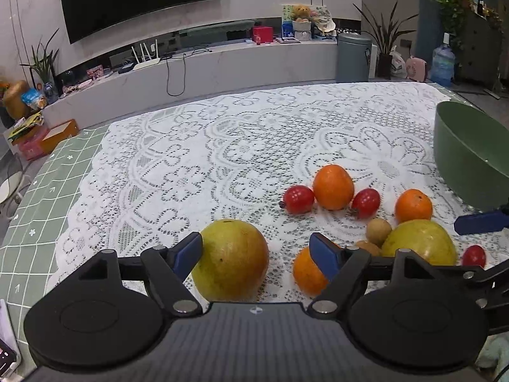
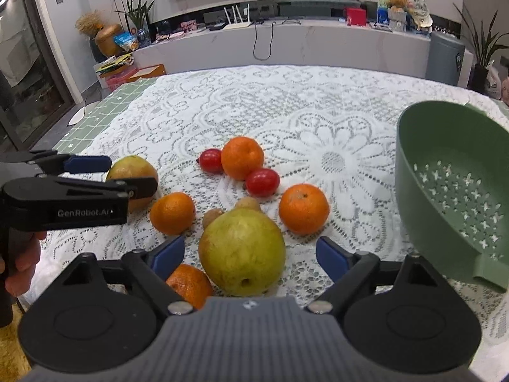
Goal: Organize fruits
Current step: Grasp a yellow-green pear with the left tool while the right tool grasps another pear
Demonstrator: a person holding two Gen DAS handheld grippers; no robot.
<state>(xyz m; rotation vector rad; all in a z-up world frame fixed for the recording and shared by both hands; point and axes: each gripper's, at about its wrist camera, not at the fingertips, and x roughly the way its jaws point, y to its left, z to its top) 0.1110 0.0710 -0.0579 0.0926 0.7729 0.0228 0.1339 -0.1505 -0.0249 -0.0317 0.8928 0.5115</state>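
Fruit lies on the white lace cloth. My left gripper is open around a large yellow-green fruit; its left pad touches the fruit and the right pad stands apart. My right gripper is open around a second large yellow-green fruit, which also shows in the left wrist view. Several oranges, red tomatoes and small brown fruits lie between. A green colander bowl stands at the right.
The green checked table cover shows past the lace at the left edge. Beyond the table are a TV bench, a grey bin and potted plants. The left gripper also shows in the right wrist view.
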